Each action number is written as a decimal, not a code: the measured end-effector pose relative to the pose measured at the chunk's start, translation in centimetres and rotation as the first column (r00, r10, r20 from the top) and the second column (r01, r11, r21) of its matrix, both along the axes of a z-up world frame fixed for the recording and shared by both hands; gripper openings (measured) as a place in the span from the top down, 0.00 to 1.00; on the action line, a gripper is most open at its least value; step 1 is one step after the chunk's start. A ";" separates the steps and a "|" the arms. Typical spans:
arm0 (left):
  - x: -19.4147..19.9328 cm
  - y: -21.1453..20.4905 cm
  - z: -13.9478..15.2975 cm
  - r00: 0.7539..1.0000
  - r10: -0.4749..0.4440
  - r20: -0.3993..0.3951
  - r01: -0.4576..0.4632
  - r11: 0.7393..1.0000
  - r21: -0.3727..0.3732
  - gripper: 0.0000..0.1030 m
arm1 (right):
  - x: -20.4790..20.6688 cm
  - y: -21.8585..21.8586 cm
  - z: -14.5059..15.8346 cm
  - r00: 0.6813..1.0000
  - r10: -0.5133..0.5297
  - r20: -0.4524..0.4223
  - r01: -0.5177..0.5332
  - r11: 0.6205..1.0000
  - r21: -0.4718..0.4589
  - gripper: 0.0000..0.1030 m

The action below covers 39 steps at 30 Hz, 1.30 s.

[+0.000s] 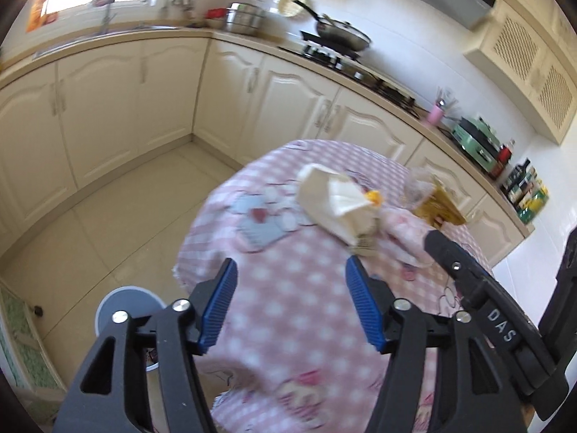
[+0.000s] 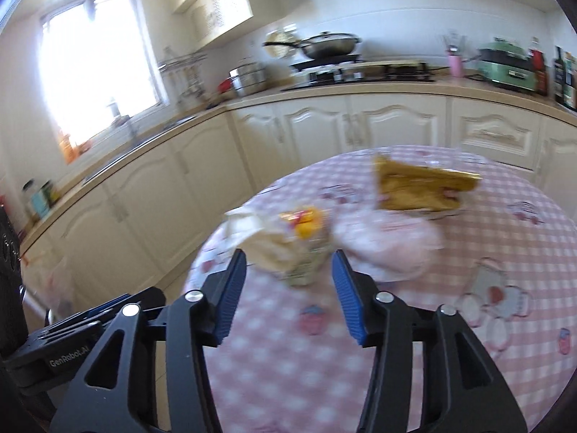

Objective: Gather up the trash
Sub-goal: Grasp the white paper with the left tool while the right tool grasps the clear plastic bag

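- On the table [image 2: 505, 361], under its pink checked cloth, all the trash lies loose: a cream carton [image 1: 333, 202] with an orange scrap [image 1: 373, 197] on it, a pink bag [image 2: 389, 249] crumpled beside it, and a gold wrapper [image 2: 422, 187] further back.
- Nothing looks collected yet; by my reading the task is at its start, with every piece left to pick up.
- Left gripper [image 1: 291, 303] hangs above the cloth with its blue pads spread wide and nothing between them; the carton sits ahead of it and a little to its right, apart from the fingertips.
- Right gripper [image 2: 289, 296] is likewise spread and empty; the carton end with the orange scrap lies just ahead, roughly in line with the gap, not yet between the pads.
- Motion blur hides finer detail.
- Down on the floor left of the table, a round grey bin [image 1: 128, 310] shows; it may be where the trash goes.
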<state>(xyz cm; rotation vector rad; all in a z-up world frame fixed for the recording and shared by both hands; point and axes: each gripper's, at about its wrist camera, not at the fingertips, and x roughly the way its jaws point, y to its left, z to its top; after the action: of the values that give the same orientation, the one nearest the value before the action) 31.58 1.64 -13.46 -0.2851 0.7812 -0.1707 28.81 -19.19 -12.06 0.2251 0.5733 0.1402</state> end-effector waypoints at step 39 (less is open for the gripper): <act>8.6 -7.5 -1.6 0.999 -0.053 0.006 0.054 0.998 -0.013 0.67 | 4.5 -8.3 -3.2 0.987 -0.092 -0.128 0.110 0.984 0.140 0.71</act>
<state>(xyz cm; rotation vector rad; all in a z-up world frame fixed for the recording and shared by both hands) 40.14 -5.81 -15.08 -0.2758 0.7827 -0.2269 33.27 -27.54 -15.27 0.4077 0.6716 0.0702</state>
